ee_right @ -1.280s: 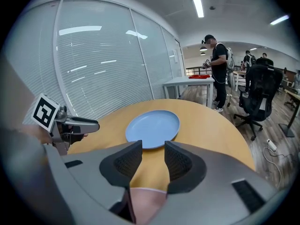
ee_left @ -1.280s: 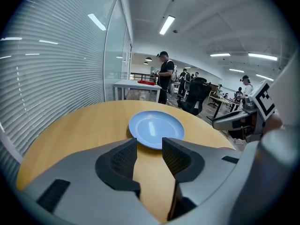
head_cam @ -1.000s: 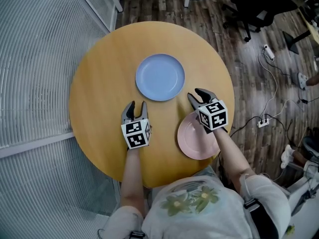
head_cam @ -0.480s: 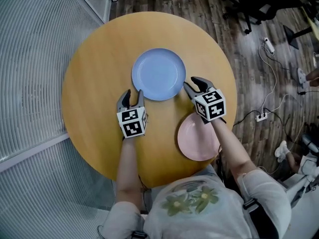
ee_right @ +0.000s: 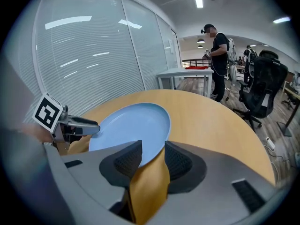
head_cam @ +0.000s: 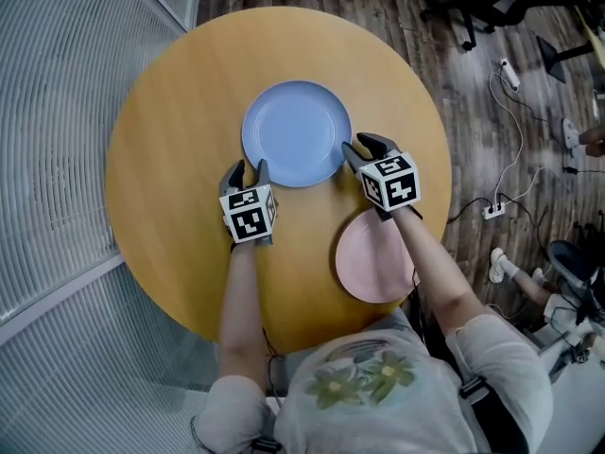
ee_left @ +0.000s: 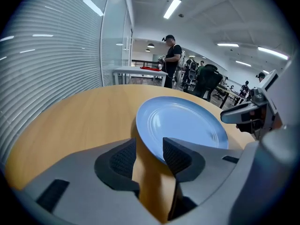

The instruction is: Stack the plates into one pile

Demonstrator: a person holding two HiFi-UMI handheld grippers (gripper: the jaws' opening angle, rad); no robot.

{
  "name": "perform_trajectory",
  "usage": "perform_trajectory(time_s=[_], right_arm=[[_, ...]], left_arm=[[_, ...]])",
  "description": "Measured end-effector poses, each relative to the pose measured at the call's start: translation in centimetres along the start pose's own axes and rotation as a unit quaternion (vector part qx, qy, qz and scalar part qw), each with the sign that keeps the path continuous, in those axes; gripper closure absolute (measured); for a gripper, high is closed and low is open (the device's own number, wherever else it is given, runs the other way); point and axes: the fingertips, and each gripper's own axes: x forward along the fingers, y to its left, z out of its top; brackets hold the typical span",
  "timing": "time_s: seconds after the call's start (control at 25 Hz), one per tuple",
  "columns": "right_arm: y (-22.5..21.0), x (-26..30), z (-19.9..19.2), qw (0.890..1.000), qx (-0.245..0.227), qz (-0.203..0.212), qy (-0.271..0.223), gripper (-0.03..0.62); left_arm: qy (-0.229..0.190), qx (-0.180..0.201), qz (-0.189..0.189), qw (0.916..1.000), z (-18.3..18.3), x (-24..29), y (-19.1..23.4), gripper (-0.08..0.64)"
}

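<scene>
A blue plate (head_cam: 296, 132) lies flat near the middle of the round wooden table (head_cam: 170, 159). A pink plate (head_cam: 375, 255) lies at the table's near right edge. My left gripper (head_cam: 246, 170) is at the blue plate's near-left rim and my right gripper (head_cam: 359, 148) at its near-right rim. In the left gripper view the blue plate (ee_left: 183, 123) has its rim between the open jaws of the left gripper (ee_left: 149, 144), with a gap of table showing. In the right gripper view the right gripper (ee_right: 153, 149) stands open likewise around the rim of the blue plate (ee_right: 131, 125).
A glass wall with blinds (head_cam: 57, 83) runs along the left. Wooden floor on the right carries a power strip (head_cam: 493, 211), cables and office chairs (head_cam: 473, 8). A person (ee_right: 219, 55) stands by a white table beyond.
Both grippers moved forward, away from me, up to the blue plate's near rim. The right gripper left the pink plate behind.
</scene>
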Motion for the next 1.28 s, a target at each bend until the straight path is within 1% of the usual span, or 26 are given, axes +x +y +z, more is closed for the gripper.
perform_trajectory(time_s=[0.24,0.36,0.6,0.8,1.0,1.28], right_arm=[[-1.0,0.8,-1.2,0.999,0.032,0.000,0.014,0.459],[-1.0,1.0,-1.6,0.999,0.040,-0.007,0.023,0.459],[-1.0,1.2,-1.9,0.999,0.035,-0.013,0.029,0.471],[-0.9,0.8,-1.6,0.999,0.018,-0.016,0.034,0.479],[0.4,-0.5,-0.9,0.999,0.015,-0.012,0.028,0.479],[2.6,-5.4,-0.3,1.000,0.000,-0.007,0.007,0.479]], left_arm=[[0.011,-0.011,-0.004,0.9999,-0.5,0.8,-0.8,0.387],[0.014,-0.012,-0.003,0.9998,-0.7,0.8,-0.7,0.388],[0.018,-0.025,-0.016,0.9994,-0.9,1.0,-0.8,0.406],[0.020,-0.024,-0.017,0.9994,-0.2,0.8,-0.8,0.414],[0.011,-0.021,-0.019,0.9995,0.4,-1.2,-0.5,0.414],[-0.011,-0.012,-0.018,0.9997,0.5,-6.3,-1.8,0.413]])
